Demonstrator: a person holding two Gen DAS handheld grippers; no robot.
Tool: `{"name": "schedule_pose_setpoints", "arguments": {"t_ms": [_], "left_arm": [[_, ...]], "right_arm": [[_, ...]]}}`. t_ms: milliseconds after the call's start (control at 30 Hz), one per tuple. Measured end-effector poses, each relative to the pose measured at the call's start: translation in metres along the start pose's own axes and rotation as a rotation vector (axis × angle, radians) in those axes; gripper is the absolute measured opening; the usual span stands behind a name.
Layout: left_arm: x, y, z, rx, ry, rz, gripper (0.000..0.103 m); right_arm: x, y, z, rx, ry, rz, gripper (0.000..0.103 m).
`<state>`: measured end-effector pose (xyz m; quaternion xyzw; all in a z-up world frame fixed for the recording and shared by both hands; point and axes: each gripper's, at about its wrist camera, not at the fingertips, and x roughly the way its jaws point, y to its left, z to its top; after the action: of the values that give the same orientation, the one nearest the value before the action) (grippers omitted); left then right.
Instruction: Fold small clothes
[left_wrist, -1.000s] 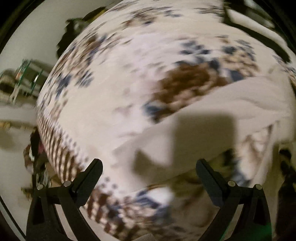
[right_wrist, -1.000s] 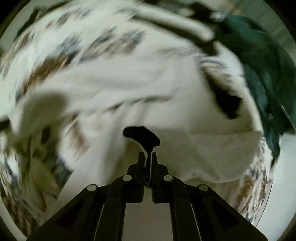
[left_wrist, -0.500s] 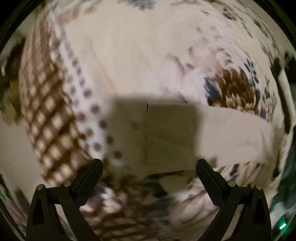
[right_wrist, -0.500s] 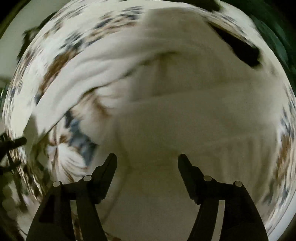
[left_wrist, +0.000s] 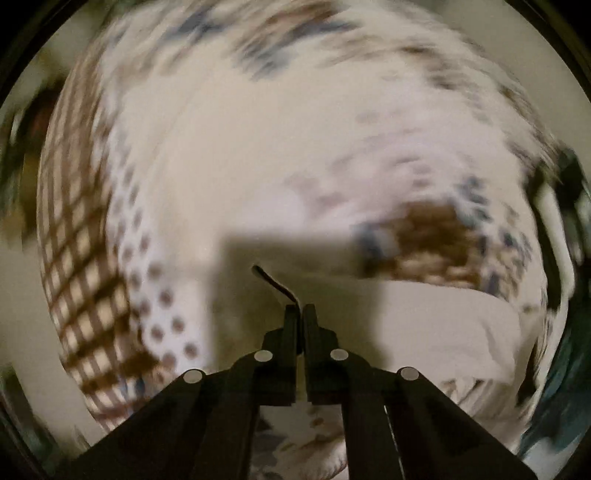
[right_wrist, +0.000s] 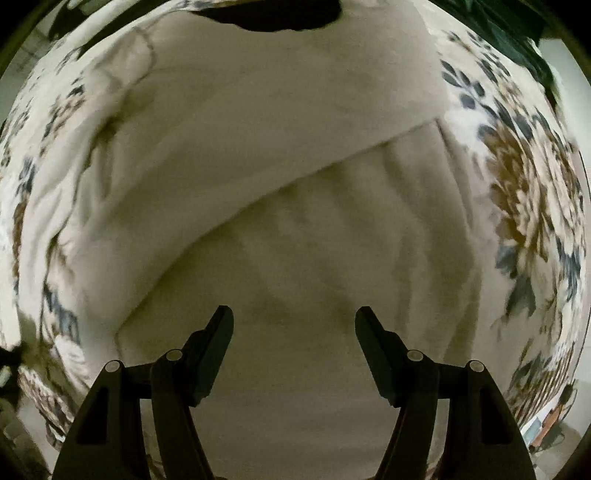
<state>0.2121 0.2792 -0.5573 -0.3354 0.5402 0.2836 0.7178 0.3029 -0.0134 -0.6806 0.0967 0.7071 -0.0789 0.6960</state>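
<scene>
Since the earlier frame the left claw (left_wrist: 300, 308) has clamped onto a fold of the cream garment (left_wrist: 258, 177) (picture blurred), while the right claw (right_wrist: 294, 319) has stayed spread above its plain cloth. Beyond lies the flowered cover (right_wrist: 524, 192), the garment spread across it.

A floral patterned cloth (right_wrist: 524, 192) covers the dimly lit surface.
</scene>
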Motion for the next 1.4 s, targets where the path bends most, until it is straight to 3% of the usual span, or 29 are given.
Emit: {"name": "schedule_pose_setpoints", "arguments": {"t_ms": [67,167,267,333,433,533,700,800,900,967,1000,1033,1100,1267,1333,1400], "left_arm": [[-0.023,-0.043,-0.009,0.156,-0.069,-0.025,0.001],[-0.051,-0.124,-0.024,0.407,-0.110,-0.119,0.001],[-0.070,-0.210,-0.089,0.682,-0.096,-0.242,0.001],[-0.075,-0.249,-0.141,0.840,-0.028,-0.329,0.001],[-0.071,-0.285,-0.219,1.024,0.076,-0.399,0.001],[-0.061,-0.296,-0.278,1.159,0.167,-0.415,0.001],[-0.038,-0.296,-0.338,1.295,0.292,-0.384,0.001],[-0.024,-0.291,-0.363,1.312,0.387,-0.352,0.002],[-0.021,-0.287,-0.361,1.270,0.472,-0.345,0.005],[-0.028,-0.287,-0.353,1.271,0.439,-0.337,0.028],[-0.032,-0.285,-0.343,1.261,0.431,-0.343,0.071],[-0.036,-0.282,-0.330,1.236,0.425,-0.340,0.102],[-0.043,-0.267,-0.299,1.158,0.406,-0.339,0.102],[-0.025,-0.198,-0.225,0.970,0.348,-0.146,0.102],[-0.006,-0.165,-0.208,0.915,0.362,-0.062,0.100],[0.016,-0.132,-0.195,0.818,0.422,-0.030,0.100]], "right_arm": [[-0.002,-0.017,-0.001,0.013,-0.005,-0.003,0.070],[-0.004,-0.048,-0.002,0.048,-0.004,0.006,0.070],[-0.005,-0.096,-0.004,0.094,0.003,0.008,0.070],[-0.007,-0.125,-0.008,0.137,0.009,0.009,0.070],[-0.011,-0.173,-0.024,0.192,0.021,0.017,0.070],[-0.014,-0.215,-0.048,0.226,0.037,0.018,0.070],[-0.011,-0.275,-0.086,0.262,0.079,0.015,0.070],[-0.009,-0.306,-0.108,0.280,0.102,0.026,0.070],[-0.017,-0.336,-0.129,0.287,0.101,0.065,0.070],[-0.025,-0.347,-0.142,0.278,0.092,0.094,0.070],[-0.029,-0.350,-0.143,0.274,0.087,0.111,0.070],[-0.033,-0.356,-0.146,0.272,0.083,0.136,0.070],[-0.043,-0.370,-0.152,0.267,0.088,0.185,0.070],[-0.044,-0.395,-0.158,0.247,0.143,0.285,0.070],[-0.040,-0.408,-0.167,0.240,0.183,0.315,0.070],[-0.038,-0.417,-0.172,0.248,0.224,0.338,0.070]]}}
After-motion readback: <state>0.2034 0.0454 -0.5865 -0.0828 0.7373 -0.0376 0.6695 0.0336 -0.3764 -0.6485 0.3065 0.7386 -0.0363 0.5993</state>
